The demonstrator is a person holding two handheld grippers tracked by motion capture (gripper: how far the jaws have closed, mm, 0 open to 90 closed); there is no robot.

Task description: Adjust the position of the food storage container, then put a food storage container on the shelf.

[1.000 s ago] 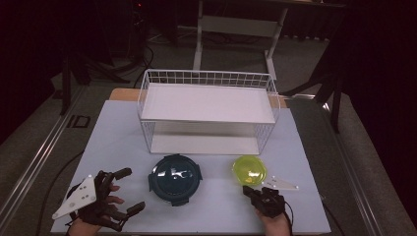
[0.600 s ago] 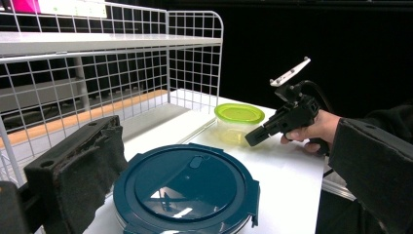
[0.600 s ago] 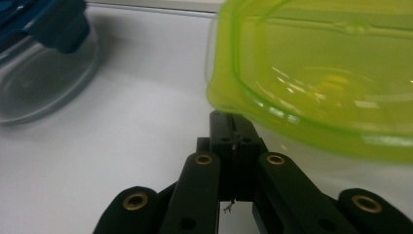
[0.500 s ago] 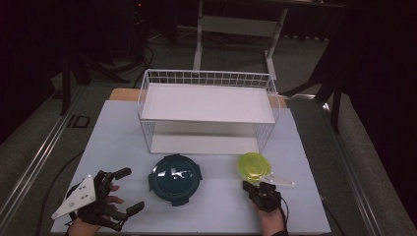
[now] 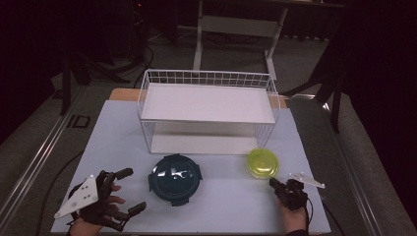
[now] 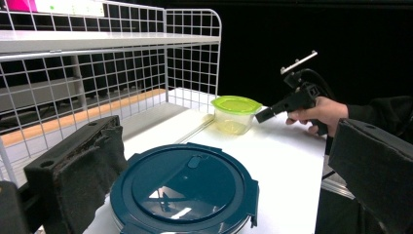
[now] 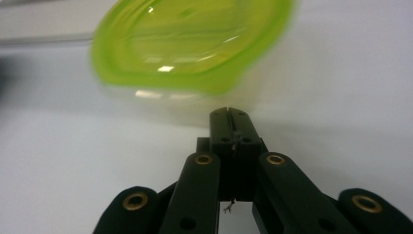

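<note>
Beside the rack (image 5: 206,115), right tongs (image 5: 273,184) (closed) near container (image 5: 263,163).

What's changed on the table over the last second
The right gripper, jaws shut, slid the green-lidded container up the table toward the wire rack. The left gripper, open, and the dark blue container kept their places.

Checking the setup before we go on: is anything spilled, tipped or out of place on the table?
Nothing stands out. The green-lidded tub and the round blue container sit upright with lids on, in front of the wire rack. No spill shows on the table.
</note>
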